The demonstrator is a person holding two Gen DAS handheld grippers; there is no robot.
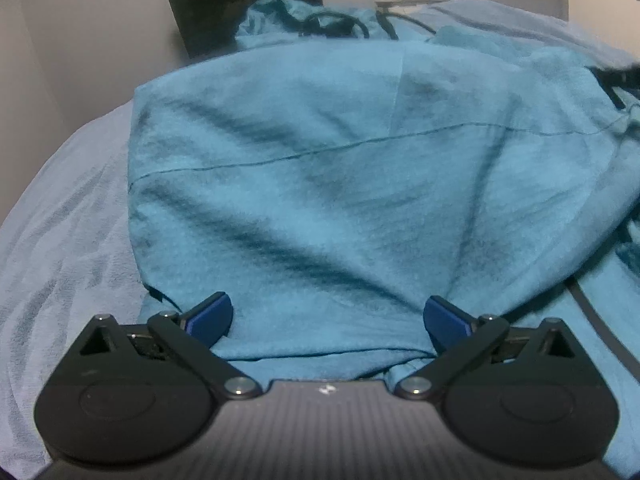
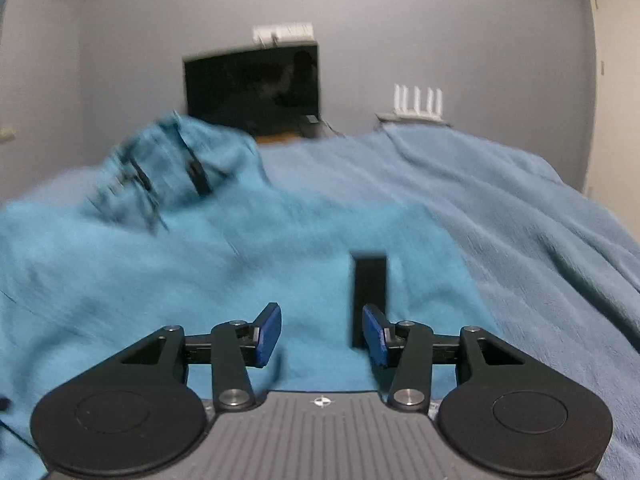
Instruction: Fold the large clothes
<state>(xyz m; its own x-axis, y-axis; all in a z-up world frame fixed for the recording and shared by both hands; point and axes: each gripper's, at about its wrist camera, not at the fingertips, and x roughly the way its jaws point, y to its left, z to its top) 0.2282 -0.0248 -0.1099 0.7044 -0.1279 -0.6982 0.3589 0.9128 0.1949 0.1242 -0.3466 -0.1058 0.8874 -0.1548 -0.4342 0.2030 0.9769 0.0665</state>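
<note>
A large teal fleece garment lies rumpled on the bed and fills the left wrist view, with a seam running across it. My left gripper stands wide open at its near edge, with a fold of the cloth bulging between the blue pads and nothing pinched. In the right wrist view the same garment spreads to the left, blurred, with dark straps on its raised far part. My right gripper is partly open just above the cloth, beside a black strip on it.
A light blue blanket covers the bed under the garment. A dark screen and a white router with antennas stand at the far wall. A black cord lies on the garment's far end. A pale door is at right.
</note>
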